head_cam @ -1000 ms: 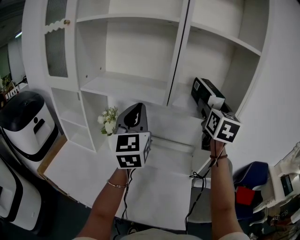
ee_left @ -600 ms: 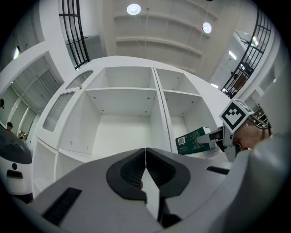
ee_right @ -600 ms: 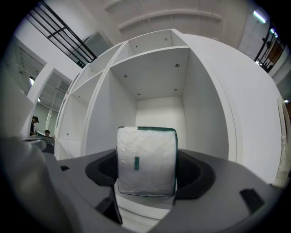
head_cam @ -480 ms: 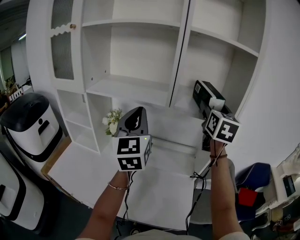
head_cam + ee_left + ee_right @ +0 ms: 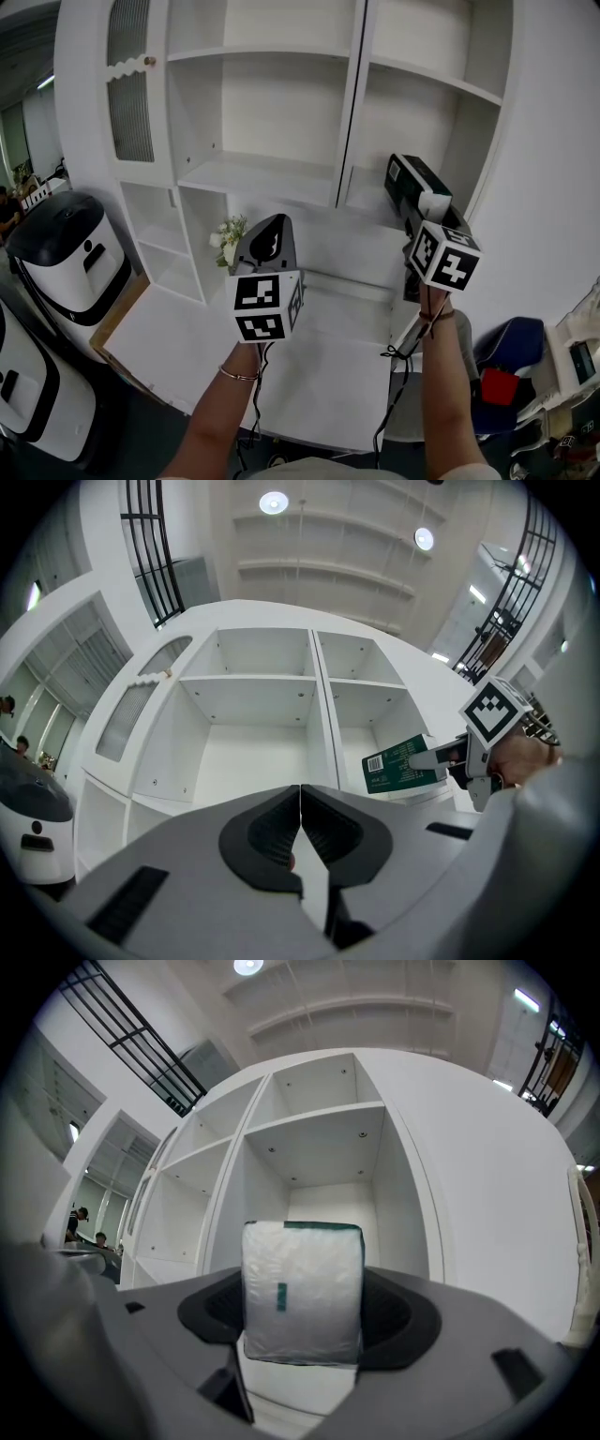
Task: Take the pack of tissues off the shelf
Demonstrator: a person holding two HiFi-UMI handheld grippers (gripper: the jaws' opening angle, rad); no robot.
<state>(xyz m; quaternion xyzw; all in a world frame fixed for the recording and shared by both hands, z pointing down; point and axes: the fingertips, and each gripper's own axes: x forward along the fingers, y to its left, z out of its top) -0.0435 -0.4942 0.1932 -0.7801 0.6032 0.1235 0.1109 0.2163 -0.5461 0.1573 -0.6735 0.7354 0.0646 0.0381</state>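
Observation:
The pack of tissues (image 5: 411, 180), dark green with a white plastic end (image 5: 302, 1293), sits between the jaws of my right gripper (image 5: 415, 202) in front of the shelf unit's right compartment (image 5: 370, 199). The jaws are closing, and both pads lie against the pack's sides. From the left gripper view the pack (image 5: 401, 764) shows as a green box with a barcode, held level at the compartment's mouth. My left gripper (image 5: 272, 227) hovers lower and to the left, before the middle compartment, its jaws shut together (image 5: 300, 803) with nothing in them.
The white shelf unit (image 5: 272, 173) has bare compartments. A small bunch of white flowers (image 5: 227, 240) stands in a lower cubby. A white table top (image 5: 319, 375) lies below. A white-and-black appliance (image 5: 66, 258) stands at left, a blue bag (image 5: 511, 342) at right.
The head view has drifted a little, so the shelf sits slightly further right in frame. Both grippers keep almost the same places, the right one still around the pack.

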